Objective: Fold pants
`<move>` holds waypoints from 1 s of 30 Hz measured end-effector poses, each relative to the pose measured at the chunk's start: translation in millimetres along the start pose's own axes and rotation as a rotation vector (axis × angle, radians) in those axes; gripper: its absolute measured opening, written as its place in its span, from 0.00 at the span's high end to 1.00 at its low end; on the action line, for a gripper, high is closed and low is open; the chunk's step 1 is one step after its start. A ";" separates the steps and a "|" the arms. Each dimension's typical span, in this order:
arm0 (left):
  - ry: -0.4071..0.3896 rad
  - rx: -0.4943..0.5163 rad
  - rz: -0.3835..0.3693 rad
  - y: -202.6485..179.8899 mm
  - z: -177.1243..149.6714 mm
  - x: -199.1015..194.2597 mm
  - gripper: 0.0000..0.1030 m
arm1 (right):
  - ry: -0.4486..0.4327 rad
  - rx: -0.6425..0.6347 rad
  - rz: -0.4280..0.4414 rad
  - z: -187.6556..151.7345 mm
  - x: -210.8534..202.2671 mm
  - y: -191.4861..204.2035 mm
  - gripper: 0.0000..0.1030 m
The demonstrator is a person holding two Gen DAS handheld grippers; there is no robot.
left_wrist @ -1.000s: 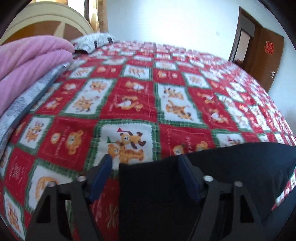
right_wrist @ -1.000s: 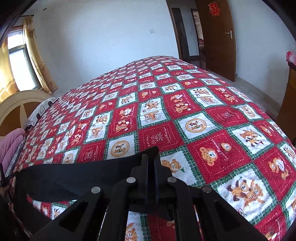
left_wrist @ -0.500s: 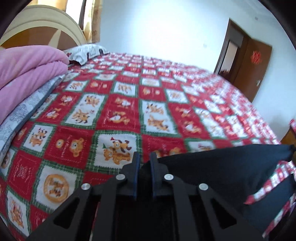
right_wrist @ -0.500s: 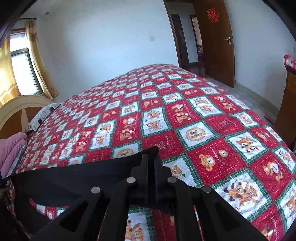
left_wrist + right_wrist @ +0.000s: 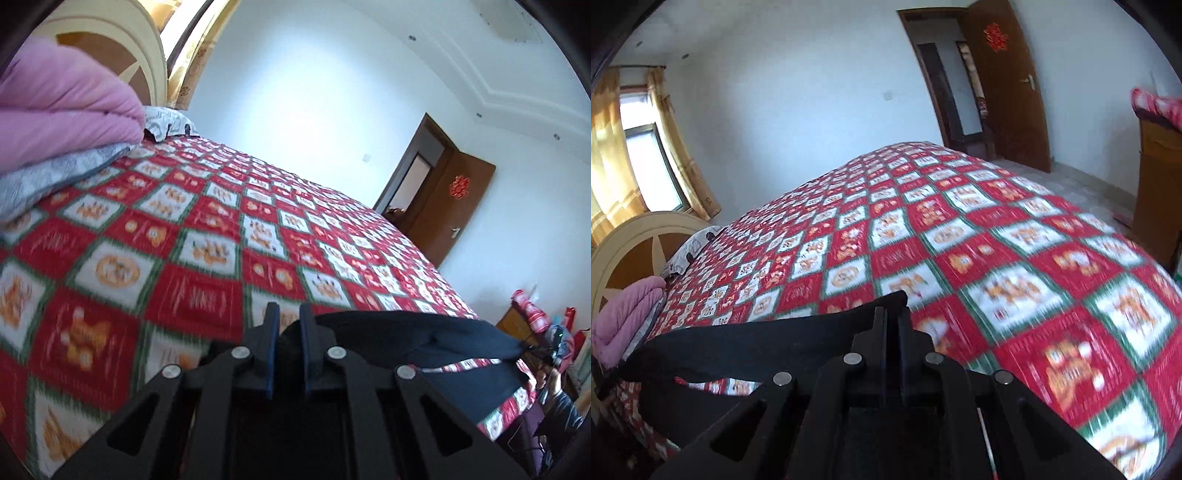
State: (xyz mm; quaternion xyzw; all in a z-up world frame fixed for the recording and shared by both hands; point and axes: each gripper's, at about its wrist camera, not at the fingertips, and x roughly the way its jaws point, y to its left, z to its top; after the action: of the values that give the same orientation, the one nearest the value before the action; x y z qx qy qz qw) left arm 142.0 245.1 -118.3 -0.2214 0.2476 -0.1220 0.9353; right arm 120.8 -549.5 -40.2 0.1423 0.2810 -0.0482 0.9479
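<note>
In the left wrist view, the left gripper (image 5: 286, 325), whose jaws stood spread around the cloth's edge a second ago, now pinches a bunched corner of the black pants (image 5: 424, 332), and the camera has tipped up so that more of the white wall and ceiling shows. The pants stretch taut to the right, lifted just above the red patchwork quilt (image 5: 192, 258) on the bed. A folded pink blanket (image 5: 62, 110) lies on a grey one (image 5: 48, 177) at the upper left, beside a patterned pillow (image 5: 166, 125) and the headboard (image 5: 122, 48); a brown door (image 5: 454, 206) stands open at the right. In the right wrist view, the right gripper (image 5: 892, 317) keeps its jaws pressed together on the pants' other corner (image 5: 775, 343), as before, though the quilt (image 5: 1015, 258) now blurs and the view sits higher. The cloth runs left in a band, sagging over the bed's near edge. A curtained window (image 5: 639, 155) is at the left, the door (image 5: 1008, 85) at the right.
</note>
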 end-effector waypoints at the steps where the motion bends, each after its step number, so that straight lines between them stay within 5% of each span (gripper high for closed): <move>1: 0.012 -0.010 -0.007 3.7 -8.2 -1.3 0.89 | 0.005 0.028 0.000 -7.9 -3.5 -8.7 0.95; 8: 0.086 0.000 -0.013 15.9 -48.0 2.1 0.89 | 0.040 0.125 -0.024 -49.7 -14.4 -42.2 0.95; 17: 0.091 0.062 0.007 16.6 -57.1 -5.8 0.83 | 0.053 0.160 -0.041 -63.6 -26.2 -50.5 0.95; 19: 0.081 0.075 0.017 17.1 -55.9 -12.4 0.71 | 0.059 0.145 -0.069 -63.5 -29.5 -47.7 0.93; 21: 0.077 0.092 0.028 16.9 -55.7 -20.2 0.57 | 0.070 0.153 -0.115 -63.1 -34.0 -48.3 0.65; 22: 0.083 0.100 0.028 16.8 -56.5 -22.6 0.50 | 0.071 0.172 -0.132 -63.1 -37.9 -50.7 0.62; 24: 0.090 0.113 0.047 17.1 -59.3 -29.1 0.40 | 0.062 0.193 -0.210 -62.7 -50.2 -50.6 0.62; 27: 0.090 0.110 0.095 22.4 -61.6 -36.2 0.38 | 0.009 0.149 -0.400 -62.0 -70.6 -32.3 0.61; 30: 0.081 0.046 0.119 36.2 -59.6 -44.7 0.32 | -0.061 0.114 -0.337 -59.4 -91.7 7.1 0.61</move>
State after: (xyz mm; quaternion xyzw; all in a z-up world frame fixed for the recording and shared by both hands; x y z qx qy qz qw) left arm 77.5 270.7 -163.7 -0.1797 0.2949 -0.0808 0.9350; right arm 14.5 -524.1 -36.0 0.1454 0.2690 -0.2265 0.9248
